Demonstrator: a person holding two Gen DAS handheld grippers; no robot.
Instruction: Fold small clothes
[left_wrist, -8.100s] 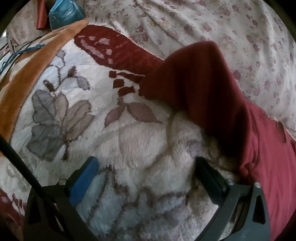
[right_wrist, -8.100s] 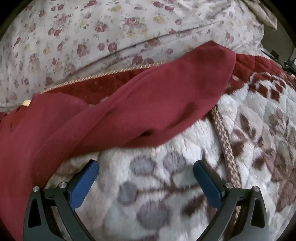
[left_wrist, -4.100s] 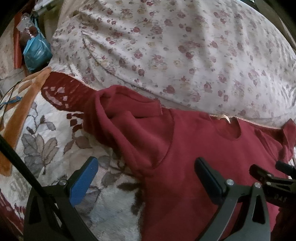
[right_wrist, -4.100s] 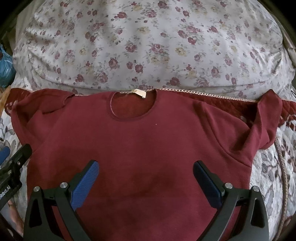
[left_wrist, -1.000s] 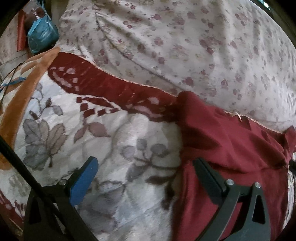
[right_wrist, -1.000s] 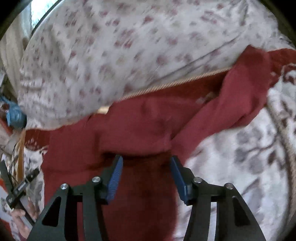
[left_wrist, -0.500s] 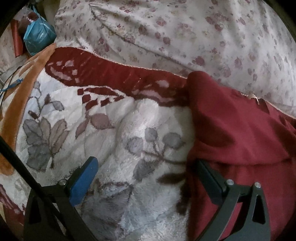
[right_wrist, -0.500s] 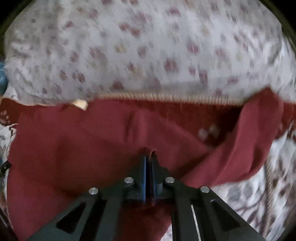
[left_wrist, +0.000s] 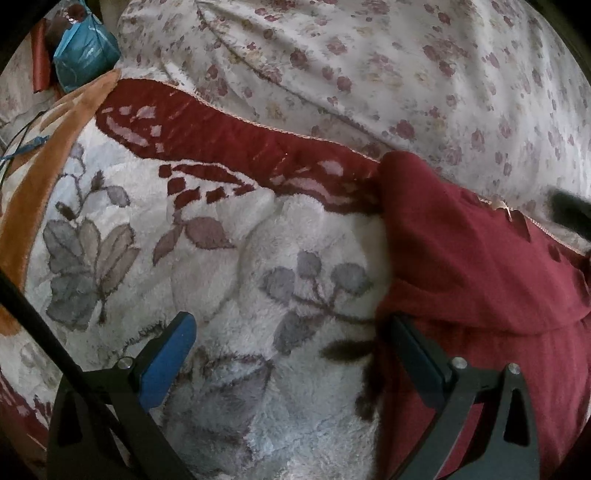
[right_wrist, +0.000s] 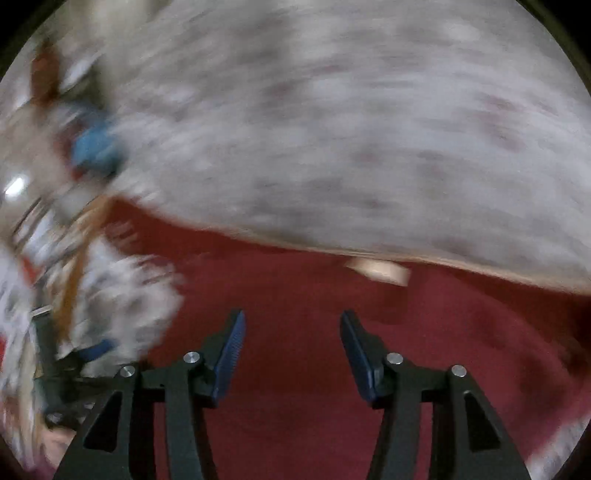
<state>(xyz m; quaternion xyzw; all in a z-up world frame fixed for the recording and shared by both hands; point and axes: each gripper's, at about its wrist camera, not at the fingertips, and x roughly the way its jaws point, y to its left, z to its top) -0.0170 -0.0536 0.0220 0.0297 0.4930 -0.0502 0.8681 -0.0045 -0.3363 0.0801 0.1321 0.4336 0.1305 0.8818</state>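
Observation:
A small dark red shirt (left_wrist: 476, 266) lies on a fleecy floral blanket (left_wrist: 221, 280), its left sleeve folded in over the body. My left gripper (left_wrist: 291, 354) is open and empty over the blanket; its right finger (left_wrist: 413, 354) rests at the shirt's left edge. In the blurred right wrist view, my right gripper (right_wrist: 291, 343) is open and empty just above the shirt (right_wrist: 295, 295), below the tan neck label (right_wrist: 376, 271).
A floral pillow (left_wrist: 388, 66) lies behind the shirt and shows in the right wrist view (right_wrist: 332, 129). A blue bag (left_wrist: 83, 50) sits at the far left, beside an orange blanket border (left_wrist: 37, 177). The other gripper's tip (left_wrist: 569, 212) shows at right.
My right gripper was shut on a fold of the shirt half a second ago; it has let go, opened and swung left. My left gripper has barely moved.

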